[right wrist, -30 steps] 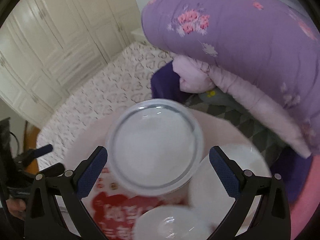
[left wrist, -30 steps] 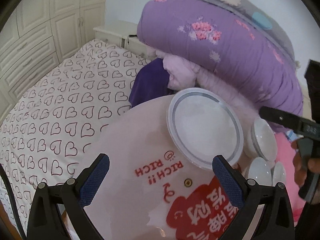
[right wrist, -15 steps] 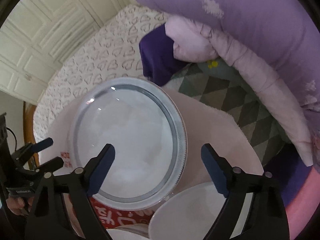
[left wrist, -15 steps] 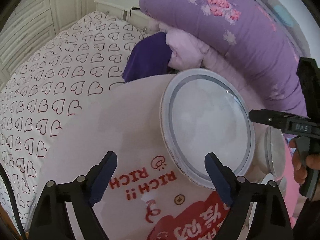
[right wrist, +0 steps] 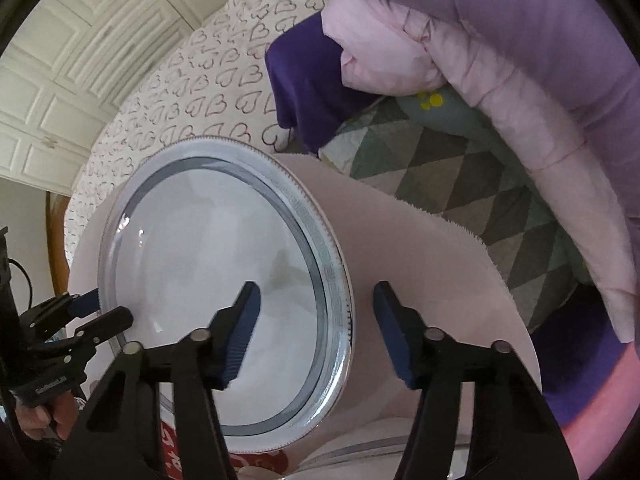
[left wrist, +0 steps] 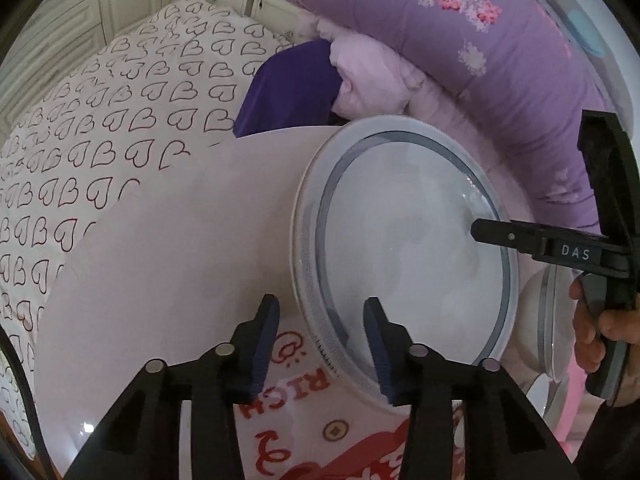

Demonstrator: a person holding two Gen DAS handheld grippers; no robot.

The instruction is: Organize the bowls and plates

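A round pink table top (left wrist: 168, 264) carries red print and the word "RICH" near its front edge. Behind it lies a white bedsheet (left wrist: 100, 128) patterned with outlined hearts. A dark purple cloth (left wrist: 292, 88) sits at the table's far edge, touching a pale pink quilt (left wrist: 372, 72), and a big purple quilt (left wrist: 500, 40) with pink flowers is piled above that. A green and grey checked blanket (right wrist: 452, 176) lies beside the table. White panelled cupboard doors (right wrist: 68, 80) stand past the bed.

"DAS" in white on the right gripper (left wrist: 476, 232) body; upside-down red "RICH" on the pink table (left wrist: 168, 264).
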